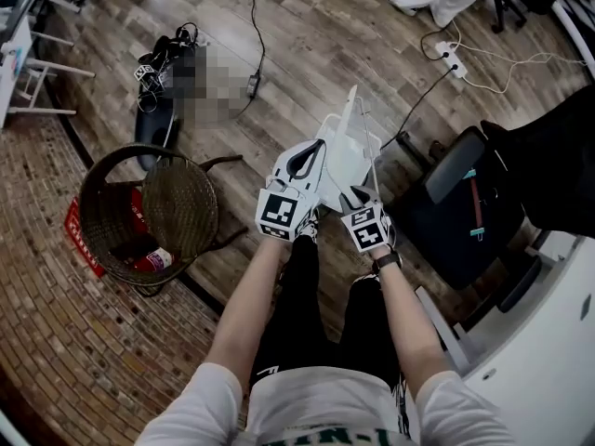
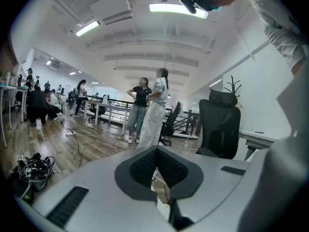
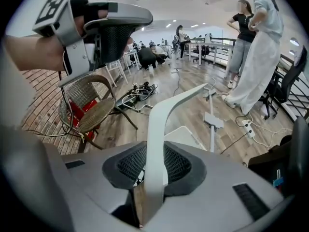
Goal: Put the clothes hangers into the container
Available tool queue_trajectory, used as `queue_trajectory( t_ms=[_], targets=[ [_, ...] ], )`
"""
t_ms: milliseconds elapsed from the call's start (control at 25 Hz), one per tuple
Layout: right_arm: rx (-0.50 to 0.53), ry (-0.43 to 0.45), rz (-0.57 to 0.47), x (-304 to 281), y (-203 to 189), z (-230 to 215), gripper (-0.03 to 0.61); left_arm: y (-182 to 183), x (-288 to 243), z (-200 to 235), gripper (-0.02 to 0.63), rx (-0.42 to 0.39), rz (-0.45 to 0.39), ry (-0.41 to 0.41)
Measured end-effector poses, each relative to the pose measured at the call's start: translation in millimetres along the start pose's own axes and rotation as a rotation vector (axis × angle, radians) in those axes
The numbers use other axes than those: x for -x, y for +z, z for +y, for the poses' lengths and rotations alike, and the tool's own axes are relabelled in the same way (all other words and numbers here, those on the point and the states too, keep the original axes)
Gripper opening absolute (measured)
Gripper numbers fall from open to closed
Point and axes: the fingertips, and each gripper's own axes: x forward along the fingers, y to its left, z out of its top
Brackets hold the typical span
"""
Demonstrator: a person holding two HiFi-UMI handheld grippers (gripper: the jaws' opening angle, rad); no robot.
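Note:
My right gripper (image 1: pixel 357 193) is shut on a white plastic clothes hanger (image 1: pixel 348 137). The hanger's curved arm (image 3: pixel 161 124) rises from between the pads of my right gripper (image 3: pixel 155 151), and more white hanger parts show just beyond it. My left gripper (image 1: pixel 318 147) is held up beside the hanger on its left, tilted upward. In the left gripper view the dark pads of my left gripper (image 2: pixel 155 151) meet with nothing between them. To the left on the floor stands a round wicker seat with a dark rim (image 1: pixel 139 214), a red box (image 1: pixel 82 233) under it.
A black office chair (image 1: pixel 460 203) and a white table (image 1: pixel 548 360) stand close on the right. Cables and a power strip (image 1: pixel 450 59) lie on the wooden floor ahead, and a black bag with gear (image 1: pixel 158 72) lies at the far left. Two people (image 3: pixel 251 42) stand beyond.

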Motion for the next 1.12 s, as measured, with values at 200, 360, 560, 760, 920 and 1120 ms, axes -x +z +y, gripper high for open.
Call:
queue_trajectory(
  t_ms=[200, 360, 560, 760, 920, 1120],
  targets=[
    [-0.015, 0.044, 0.069, -67, -36, 5, 0.121, -65, -22, 27, 0.009, -0.001, 0.025, -0.013],
    [-0.05, 0.073, 0.122, -118, -74, 5, 0.121, -128, -43, 44, 0.009, 0.002, 0.061, -0.026],
    [-0.096, 0.114, 0.17, -173, -115, 6, 0.121, -191, -62, 59, 0.009, 0.012, 0.086, -0.03],
    [-0.126, 0.152, 0.225, -226, -152, 7, 0.121, -248, -67, 76, 0.009, 0.025, 0.117, -0.016],
    [-0.143, 0.163, 0.23, -272, -162, -7, 0.121, -286, -79, 86, 0.009, 0.019, 0.129, -0.021],
    [-0.152, 0.169, 0.2, -320, -161, -26, 0.123, -325, -95, 86, 0.009, 0.0, 0.134, -0.048]
  ],
)
